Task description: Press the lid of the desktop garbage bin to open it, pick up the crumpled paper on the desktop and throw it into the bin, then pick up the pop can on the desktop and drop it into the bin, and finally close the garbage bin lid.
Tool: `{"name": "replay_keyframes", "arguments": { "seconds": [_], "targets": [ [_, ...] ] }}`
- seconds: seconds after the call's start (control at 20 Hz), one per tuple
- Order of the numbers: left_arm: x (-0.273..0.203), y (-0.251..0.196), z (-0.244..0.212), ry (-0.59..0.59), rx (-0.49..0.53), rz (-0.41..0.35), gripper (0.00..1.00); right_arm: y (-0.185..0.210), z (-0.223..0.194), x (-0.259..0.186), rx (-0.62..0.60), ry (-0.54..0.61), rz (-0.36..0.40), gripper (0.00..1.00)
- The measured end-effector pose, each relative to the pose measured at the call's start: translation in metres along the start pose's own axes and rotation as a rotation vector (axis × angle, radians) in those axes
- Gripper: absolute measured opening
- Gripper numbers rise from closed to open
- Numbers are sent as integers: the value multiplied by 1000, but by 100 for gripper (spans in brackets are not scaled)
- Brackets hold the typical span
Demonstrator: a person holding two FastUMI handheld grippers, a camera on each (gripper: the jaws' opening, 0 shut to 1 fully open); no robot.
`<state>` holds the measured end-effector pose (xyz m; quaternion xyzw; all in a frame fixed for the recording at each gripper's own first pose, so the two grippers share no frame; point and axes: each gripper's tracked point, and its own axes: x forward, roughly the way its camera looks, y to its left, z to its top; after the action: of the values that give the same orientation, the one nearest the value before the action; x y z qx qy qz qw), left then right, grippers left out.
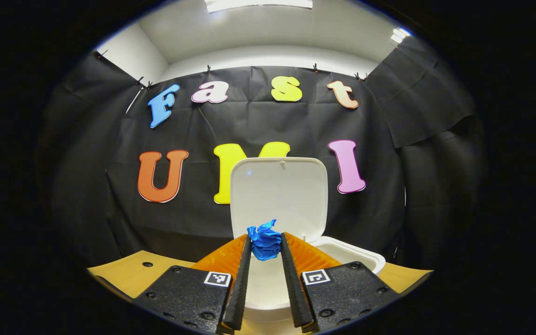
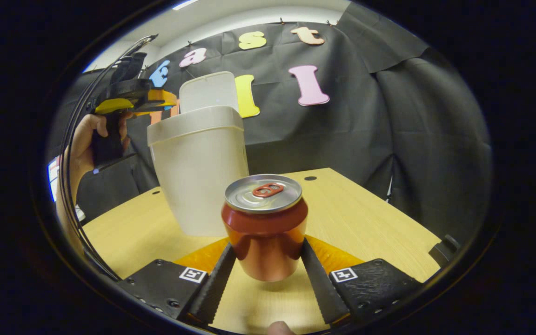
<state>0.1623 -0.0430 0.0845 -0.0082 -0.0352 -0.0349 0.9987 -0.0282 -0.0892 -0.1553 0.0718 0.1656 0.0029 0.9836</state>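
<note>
Crumpled paper (image 1: pixel 264 242) between left jaws

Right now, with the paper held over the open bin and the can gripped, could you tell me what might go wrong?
1. The left claw pinches the crumpled paper only at its fingertips, near the bin's front rim; released here, it may catch the rim or fall outside.
2. The right claw grips the pop can low, lifted off the table, so the can could tip.
3. The raised lid stands just behind the paper; a forward push could knock it.
</note>
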Motion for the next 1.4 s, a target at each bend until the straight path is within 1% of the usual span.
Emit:
{"name": "replay_keyframes", "arguments": {
  "seconds": [0.1, 0.15, 0.2, 0.3, 0.35, 0.85, 0.95, 1.2, 1.4],
  "targets": [
    [1, -2, -4, 18, -2, -11, 43, -2, -2, 0, 9, 5, -2, 81],
    [1, -3, -5, 25, 2, -18, 58, -2, -2, 1, 14, 6, -3, 81],
    [0, -4, -4, 25, 1, -25, 68, -1, -3, 1, 20, 9, -1, 81],
    [-4, -3, 0, 13, 0, -29, 95, 1, -2, 1, 21, 8, 2, 81],
    [-5, -3, 2, 6, 2, -26, 100, 2, -1, 0, 16, 5, 3, 81],
    [-31, 7, 16, -26, -7, -13, 99, 11, 2, -6, -14, -13, 8, 81],
    [-41, 11, 15, -23, -16, -16, 100, 13, 10, -9, -32, -36, 9, 81],
    [-73, 31, 0, -6, 1, 16, 99, 28, 33, -15, -70, -79, 39, 81],
    [-100, 54, -17, 9, 16, 65, 100, 40, 70, -21, -99, -147, 60, 81]
  ]
}}
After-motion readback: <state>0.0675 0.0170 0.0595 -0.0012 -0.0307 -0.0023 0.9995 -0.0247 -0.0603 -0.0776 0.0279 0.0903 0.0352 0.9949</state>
